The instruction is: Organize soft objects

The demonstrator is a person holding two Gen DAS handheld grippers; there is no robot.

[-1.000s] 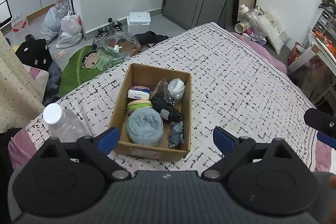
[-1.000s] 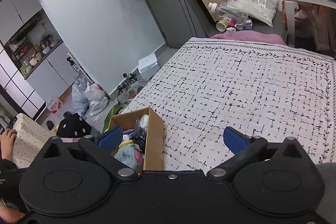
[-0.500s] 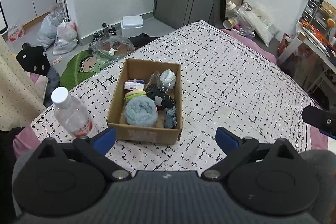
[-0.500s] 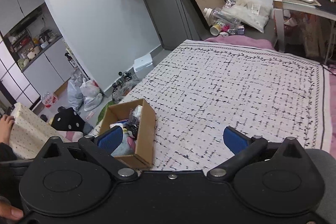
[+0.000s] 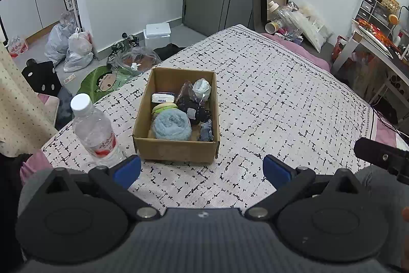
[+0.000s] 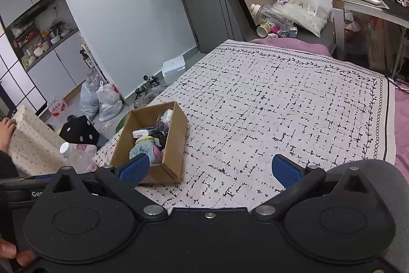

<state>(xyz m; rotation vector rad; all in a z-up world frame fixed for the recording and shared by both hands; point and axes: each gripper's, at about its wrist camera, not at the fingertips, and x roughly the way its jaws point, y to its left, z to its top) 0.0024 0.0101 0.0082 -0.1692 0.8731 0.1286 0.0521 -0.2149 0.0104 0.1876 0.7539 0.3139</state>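
Note:
A brown cardboard box (image 5: 176, 151) stands on the patterned bedspread (image 5: 281, 104). It holds a rolled light-blue towel (image 5: 171, 125), a burger-shaped toy (image 5: 165, 107), a small tissue pack (image 5: 163, 97), black items and a clear bag (image 5: 202, 88). The box also shows in the right wrist view (image 6: 176, 137). My left gripper (image 5: 202, 168) is open and empty, just in front of the box. My right gripper (image 6: 210, 168) is open and empty, to the right of the box.
A clear water bottle (image 5: 94, 132) stands left of the box near the bed's edge. A dotted cream cushion (image 5: 18, 104) lies at far left. Bags and clutter (image 5: 74, 47) cover the floor beyond the bed. A desk (image 6: 370, 7) stands at the right.
Both grippers have pulled back and risen from the box, so it looks smaller and farther. The water bottle has come fully into the left view. Both stay open.

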